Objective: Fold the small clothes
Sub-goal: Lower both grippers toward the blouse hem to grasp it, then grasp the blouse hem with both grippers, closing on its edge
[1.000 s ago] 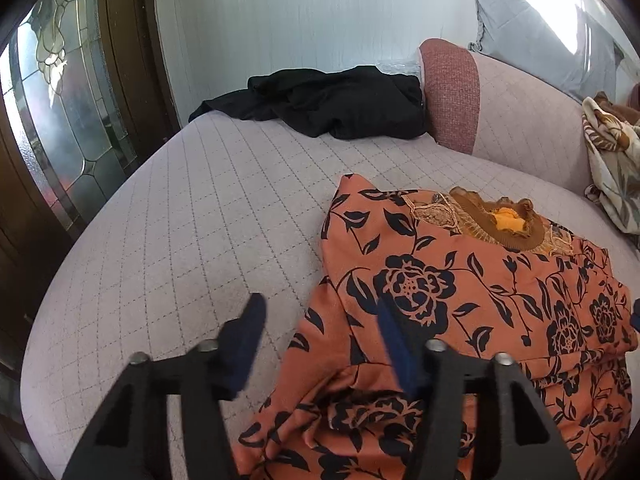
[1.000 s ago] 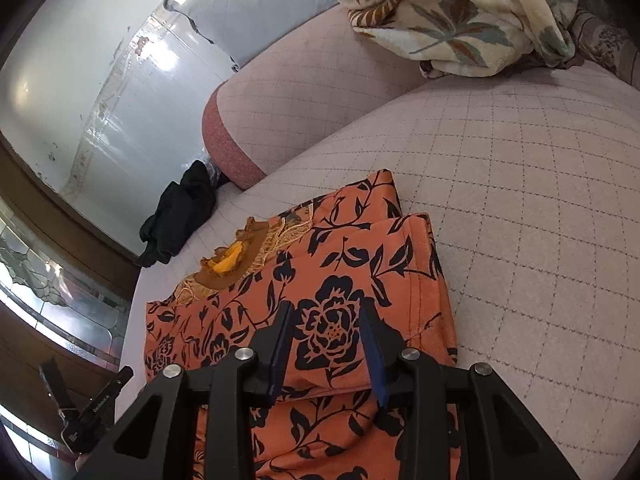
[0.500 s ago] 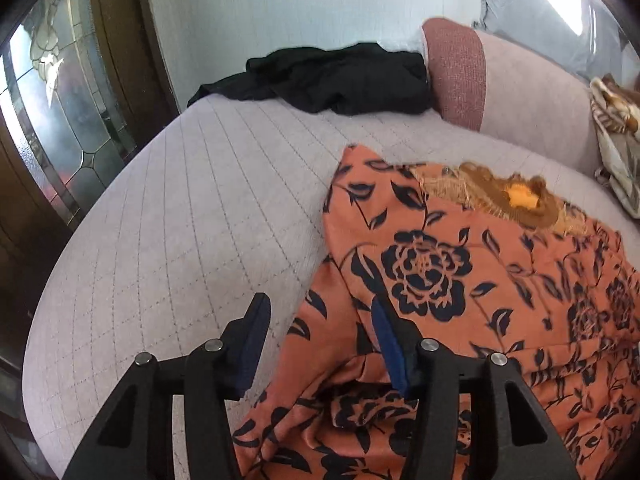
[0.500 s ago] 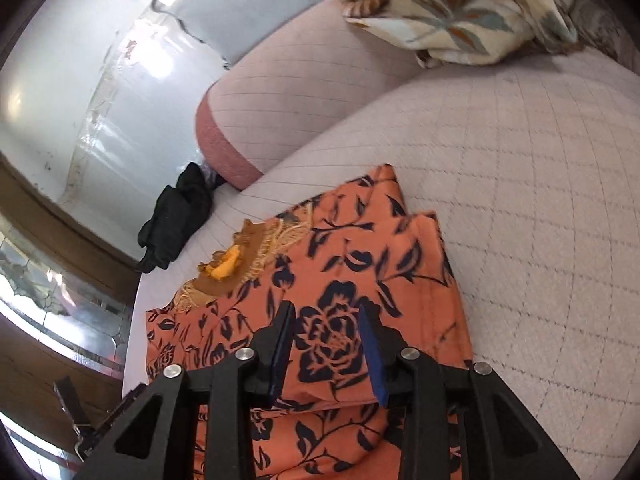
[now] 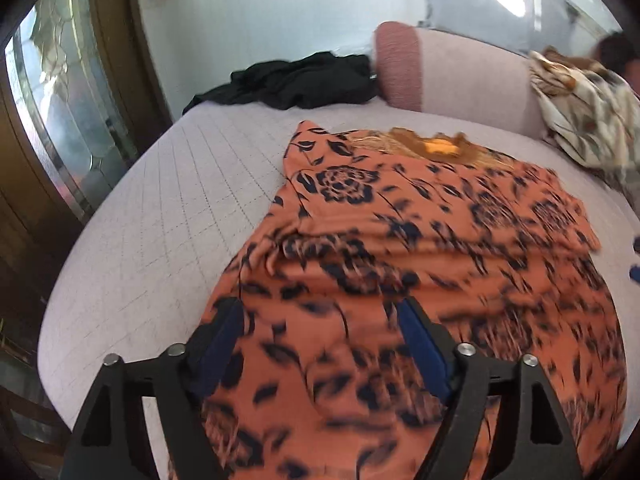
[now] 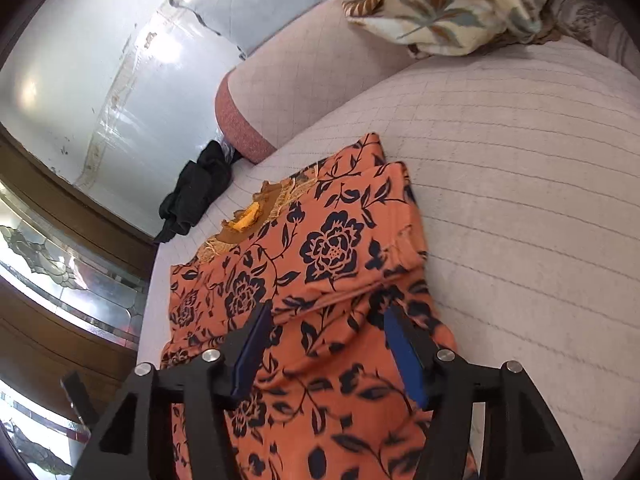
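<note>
An orange dress with a dark floral print [image 5: 420, 248] lies spread on the quilted sofa seat [image 5: 168, 200], its neckline with a yellow patch [image 5: 440, 146] at the far end and both sleeves folded in over the body. My left gripper [image 5: 320, 316] is open above the lower part of the dress, holding nothing. The dress also shows in the right wrist view [image 6: 320, 272]. My right gripper [image 6: 326, 320] is open over the dress just below the folded right sleeve [image 6: 396, 220], holding nothing.
A black garment [image 5: 296, 80] lies at the back of the seat near the pink armrest [image 5: 400, 64]. A cream floral blanket [image 6: 440, 4] is heaped on the backrest at the right. A wooden door with leaded glass [image 5: 60, 120] stands at the left.
Both grippers have pulled back toward the lower part of the dress. The right gripper's jaws have opened wider. The left view is blurred from motion.
</note>
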### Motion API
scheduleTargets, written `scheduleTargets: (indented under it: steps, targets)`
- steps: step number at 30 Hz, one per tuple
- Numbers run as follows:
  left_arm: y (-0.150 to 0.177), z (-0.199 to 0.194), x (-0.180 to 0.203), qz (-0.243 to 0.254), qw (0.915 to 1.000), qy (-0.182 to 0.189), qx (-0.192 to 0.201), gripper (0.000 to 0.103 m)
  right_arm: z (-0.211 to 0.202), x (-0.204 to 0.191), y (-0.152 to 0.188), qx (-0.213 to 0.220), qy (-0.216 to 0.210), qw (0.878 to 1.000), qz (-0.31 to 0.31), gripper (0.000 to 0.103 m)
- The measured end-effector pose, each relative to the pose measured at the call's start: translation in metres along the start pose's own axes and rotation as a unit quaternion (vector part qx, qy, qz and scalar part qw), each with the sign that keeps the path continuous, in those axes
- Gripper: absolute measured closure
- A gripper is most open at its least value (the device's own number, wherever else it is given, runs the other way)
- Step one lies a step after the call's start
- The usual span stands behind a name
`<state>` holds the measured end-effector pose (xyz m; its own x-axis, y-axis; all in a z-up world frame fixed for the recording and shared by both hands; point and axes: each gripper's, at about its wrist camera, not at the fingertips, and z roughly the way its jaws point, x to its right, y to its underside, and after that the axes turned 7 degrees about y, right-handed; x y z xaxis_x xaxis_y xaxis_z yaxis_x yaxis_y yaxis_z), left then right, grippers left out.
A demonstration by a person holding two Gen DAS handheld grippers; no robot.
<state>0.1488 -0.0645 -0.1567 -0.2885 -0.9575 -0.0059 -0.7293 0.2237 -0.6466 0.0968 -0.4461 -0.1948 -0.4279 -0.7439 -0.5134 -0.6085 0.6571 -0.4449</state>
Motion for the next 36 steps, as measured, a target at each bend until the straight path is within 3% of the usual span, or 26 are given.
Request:
scheduleTargets:
  steps: [5, 12, 21, 28, 29, 32, 36]
  targets:
    - [0.03, -0.046, -0.003, 0.019, 0.9998, -0.002, 0.004, 0.02, -0.052, 0.011, 0.042, 0.024, 0.007, 1.0, -0.016, 0.04]
    - [0.047, -0.081, -0.054, -0.038, 0.9985, -0.037, 0.01, 0.02, -0.095, 0.033, 0.094, 0.014, 0.014, 0.999, -0.049, 0.04]
    - [0.1, -0.104, -0.128, -0.102, 0.9931, -0.057, -0.011, 0.02, -0.104, 0.076, 0.108, -0.02, -0.001, 1.0, -0.004, 0.04]
    - [0.117, -0.085, -0.145, -0.133, 0.9903, -0.003, -0.04, 0.02, -0.097, 0.076, 0.107, -0.034, -0.017, 0.999, 0.015, 0.04]
    - [0.118, -0.082, -0.143, -0.129, 0.9908, 0.007, -0.041, 0.022, -0.095, 0.075, 0.108, -0.037, -0.016, 0.999, 0.016, 0.04]
    - [0.119, -0.073, -0.136, -0.112, 0.9917, 0.037, -0.05, 0.045, -0.09, 0.072, 0.11, -0.046, -0.003, 0.999, 0.009, 0.04]
    - [0.122, -0.058, -0.129, -0.113, 0.9891, 0.068, -0.066, 0.048, -0.085, 0.077, 0.111, -0.055, 0.006, 0.998, 0.015, 0.04]
